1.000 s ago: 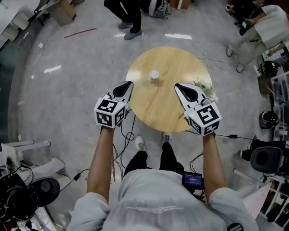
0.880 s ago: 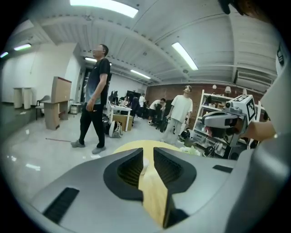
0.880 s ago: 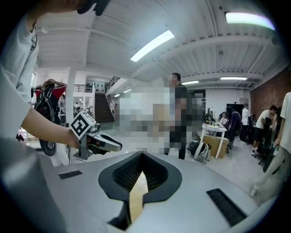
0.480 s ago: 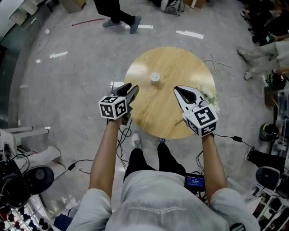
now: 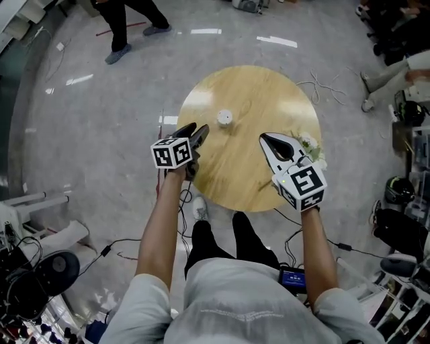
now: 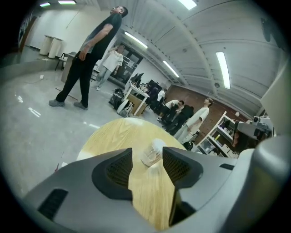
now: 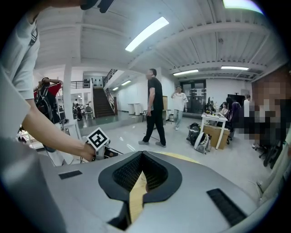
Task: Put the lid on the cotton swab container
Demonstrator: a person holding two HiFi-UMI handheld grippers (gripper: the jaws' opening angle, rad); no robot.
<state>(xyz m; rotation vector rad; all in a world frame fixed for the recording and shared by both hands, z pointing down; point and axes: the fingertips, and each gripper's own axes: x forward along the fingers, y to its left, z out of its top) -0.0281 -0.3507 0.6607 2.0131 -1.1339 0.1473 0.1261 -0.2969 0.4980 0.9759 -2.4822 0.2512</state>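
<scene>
The cotton swab container (image 5: 224, 119) is a small white round tub standing on the round wooden table (image 5: 255, 87), left of the table's middle. I cannot pick out a separate lid anywhere. My left gripper (image 5: 197, 131) hangs over the table's left edge, a short way in front of the container. Its jaws have just been opening and now stand wide with nothing between them. In the left gripper view the container (image 6: 152, 152) shows beyond the gap of the left gripper (image 6: 146, 157). My right gripper (image 5: 266, 137) is shut and empty over the table's right half; the jaws of the right gripper (image 7: 142, 155) meet.
A small bunch of pale flowers (image 5: 307, 143) lies at the table's right edge, beside my right gripper. Cables (image 5: 316, 86) trail on the grey floor around the table. A person (image 5: 124, 20) walks at the back left; others sit at the right.
My left gripper has opened from shut, rolled, and sunk nearer the table's left edge. The right gripper has come down a little. The walking person has moved left.
</scene>
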